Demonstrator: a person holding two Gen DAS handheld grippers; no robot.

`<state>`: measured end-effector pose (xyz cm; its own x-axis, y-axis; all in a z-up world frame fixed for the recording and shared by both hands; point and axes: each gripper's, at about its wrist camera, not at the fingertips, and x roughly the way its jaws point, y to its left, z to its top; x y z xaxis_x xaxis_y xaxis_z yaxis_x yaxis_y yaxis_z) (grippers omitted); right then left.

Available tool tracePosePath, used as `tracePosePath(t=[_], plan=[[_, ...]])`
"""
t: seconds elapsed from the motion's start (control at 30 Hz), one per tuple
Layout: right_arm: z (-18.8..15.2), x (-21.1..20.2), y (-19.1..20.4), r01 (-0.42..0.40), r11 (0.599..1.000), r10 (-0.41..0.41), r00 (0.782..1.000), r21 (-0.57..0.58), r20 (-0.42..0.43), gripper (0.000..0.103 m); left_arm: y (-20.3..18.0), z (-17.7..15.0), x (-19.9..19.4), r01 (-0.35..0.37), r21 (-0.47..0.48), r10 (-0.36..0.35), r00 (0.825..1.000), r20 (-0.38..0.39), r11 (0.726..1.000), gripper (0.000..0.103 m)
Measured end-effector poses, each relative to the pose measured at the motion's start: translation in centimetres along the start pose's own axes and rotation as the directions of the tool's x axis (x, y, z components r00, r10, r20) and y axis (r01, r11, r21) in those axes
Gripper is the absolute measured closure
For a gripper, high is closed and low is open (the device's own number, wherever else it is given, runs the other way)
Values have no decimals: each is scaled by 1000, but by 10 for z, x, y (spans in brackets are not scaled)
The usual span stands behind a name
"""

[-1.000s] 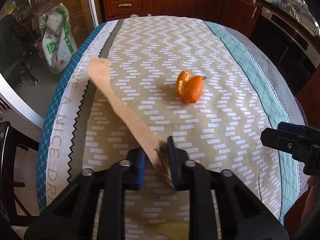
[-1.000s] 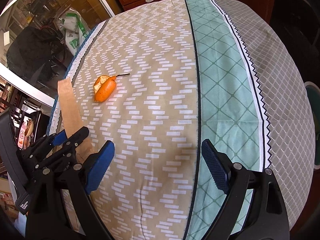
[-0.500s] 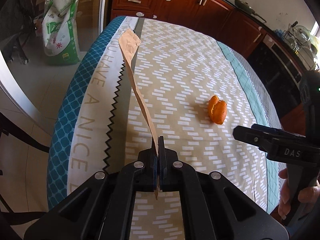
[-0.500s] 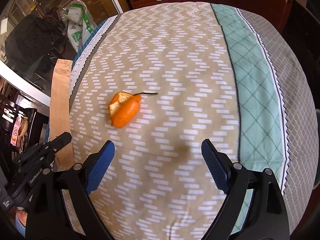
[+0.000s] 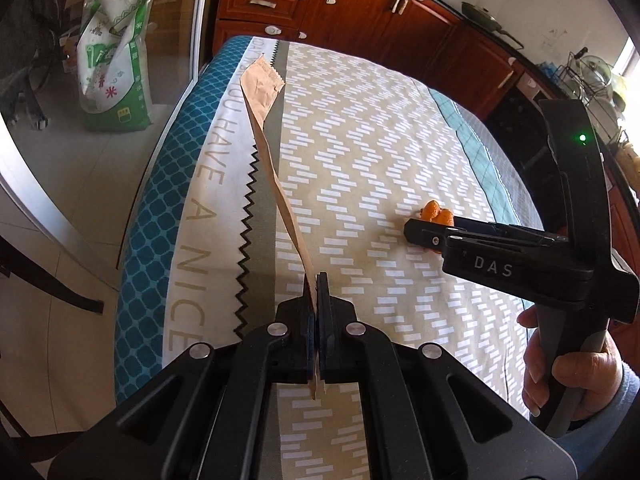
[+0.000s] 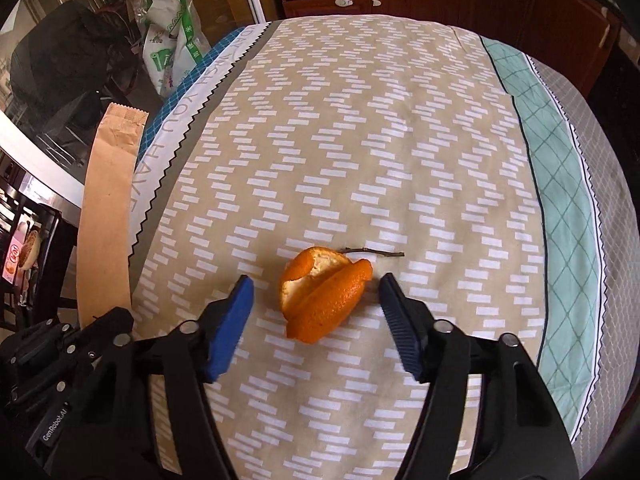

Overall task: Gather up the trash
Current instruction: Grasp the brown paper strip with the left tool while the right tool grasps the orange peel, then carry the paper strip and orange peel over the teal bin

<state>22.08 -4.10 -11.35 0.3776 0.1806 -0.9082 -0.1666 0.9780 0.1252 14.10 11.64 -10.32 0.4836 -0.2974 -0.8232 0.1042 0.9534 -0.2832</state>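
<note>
At centre frame, the open right claw (image 6: pixel 316 312) straddles the orange peel (image 6: pixel 325 294): light, soft, crushable; grip its middle. Left claw (image 5: pixel 317 312) pinches a limp paper bag (image 5: pixel 276 168).

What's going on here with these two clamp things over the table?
A person is clearing trash off a table using a handheld claw in each hand. The left claw is shut on a long brown paper bag, held up off the cloth. The right claw is open with its fingers on either side of an orange peel, not yet gripping it.
</note>
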Motion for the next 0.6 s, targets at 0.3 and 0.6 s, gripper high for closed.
tracePosePath(t=[0.3,0.6], plan=[[-13,-23,-22,-21,999,20,999,36,41,84,-20,1,-6,9,44,-9,1000,2,999,102],[-32,-77,-81,-41,991,25,993,131,119,85,-78,7,-10,54,152,-53,999,-7,987,102]])
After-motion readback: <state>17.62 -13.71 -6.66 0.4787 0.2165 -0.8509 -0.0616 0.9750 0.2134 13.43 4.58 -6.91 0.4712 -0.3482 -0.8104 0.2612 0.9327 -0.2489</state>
